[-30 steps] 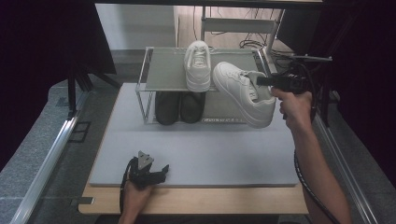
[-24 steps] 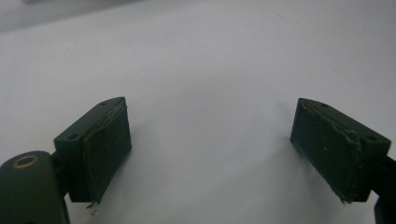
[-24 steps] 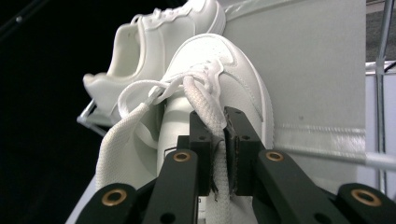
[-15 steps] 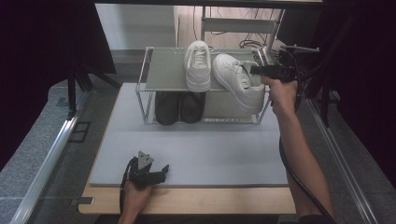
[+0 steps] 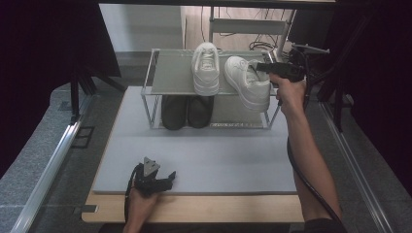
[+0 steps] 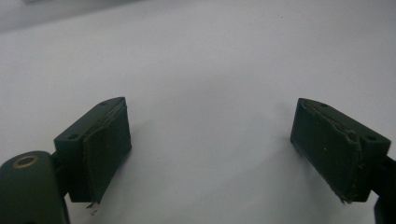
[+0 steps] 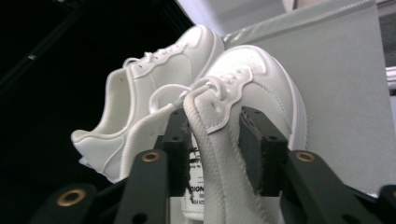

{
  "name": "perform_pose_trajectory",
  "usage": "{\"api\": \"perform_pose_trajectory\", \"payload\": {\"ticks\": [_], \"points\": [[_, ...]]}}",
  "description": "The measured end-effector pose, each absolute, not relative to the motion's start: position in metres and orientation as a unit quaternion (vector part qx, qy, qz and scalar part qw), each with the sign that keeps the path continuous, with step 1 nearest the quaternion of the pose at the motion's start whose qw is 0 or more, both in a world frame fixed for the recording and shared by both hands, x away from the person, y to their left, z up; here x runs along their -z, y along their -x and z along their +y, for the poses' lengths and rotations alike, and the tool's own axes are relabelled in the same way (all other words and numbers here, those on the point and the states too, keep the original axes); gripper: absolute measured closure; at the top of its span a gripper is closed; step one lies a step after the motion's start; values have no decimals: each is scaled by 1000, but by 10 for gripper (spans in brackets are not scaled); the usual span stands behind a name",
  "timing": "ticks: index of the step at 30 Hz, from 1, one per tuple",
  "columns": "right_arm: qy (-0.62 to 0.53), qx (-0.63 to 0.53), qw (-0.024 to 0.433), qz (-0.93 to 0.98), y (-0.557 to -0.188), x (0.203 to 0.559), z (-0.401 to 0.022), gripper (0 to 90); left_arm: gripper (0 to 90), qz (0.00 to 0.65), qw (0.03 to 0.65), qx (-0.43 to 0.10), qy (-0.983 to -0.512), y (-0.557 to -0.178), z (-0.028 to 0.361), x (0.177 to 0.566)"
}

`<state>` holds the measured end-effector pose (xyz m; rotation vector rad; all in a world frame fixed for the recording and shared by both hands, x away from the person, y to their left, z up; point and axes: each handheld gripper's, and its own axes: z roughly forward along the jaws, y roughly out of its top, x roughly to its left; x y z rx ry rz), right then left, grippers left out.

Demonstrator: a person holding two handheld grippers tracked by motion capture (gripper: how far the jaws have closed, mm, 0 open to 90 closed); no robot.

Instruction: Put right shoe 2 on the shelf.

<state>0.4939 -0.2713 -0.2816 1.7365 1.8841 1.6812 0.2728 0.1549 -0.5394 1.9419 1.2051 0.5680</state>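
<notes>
- White sneaker (image 5: 247, 83) lies on the rack's (image 5: 170, 73) top shelf, upper centre-right of the high view, beside its twin (image 5: 205, 69); long axis runs toe away, heel toward the frame's lower edge.
- Right gripper (image 5: 262, 67) is at the tongue (image 7: 215, 154); fingers (image 7: 176, 140) have just been opening, tongue between them, grip slackened.
- Left gripper (image 5: 167, 178) rests on the bench (image 5: 218, 160), lower left, fingers spread, empty.
- Right hand is nearer by far.

the two white low-top sneakers (image 5: 248, 82) (image 5: 205, 68) look like smooth, faintly glossy leather with woven cloth laces and a ribbed fabric tongue. the thin-wire metal rack (image 5: 150, 92) carries a matt grey shelf, above a pair of dull black shoes (image 5: 187, 110). the flat grey mat (image 5: 209, 160) is matt and smooth over pale bare wood (image 5: 194, 213), and the black gripper pads (image 6: 105, 154) look rubbery and frayed at the edges.
</notes>
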Motion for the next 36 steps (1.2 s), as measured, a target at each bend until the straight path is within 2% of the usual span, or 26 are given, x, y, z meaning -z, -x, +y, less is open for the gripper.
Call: {"api": "perform_pose_trajectory", "payload": {"ticks": [9,24,32,36], "points": [[-536,-558,57,631,-477,270,-280,563,120,472,383,-223,-762,-273,155,539],[-503,-561,102,650,-430,262,-303,579,120,472,382,-223,-763,-273,155,539],[-494,-560,102,658,-404,276,-316,707,121,472,382,-223,-763,-273,155,539],[-482,-554,92,673,-394,290,-313,741,121,472,382,-224,-763,-273,155,539]]}}
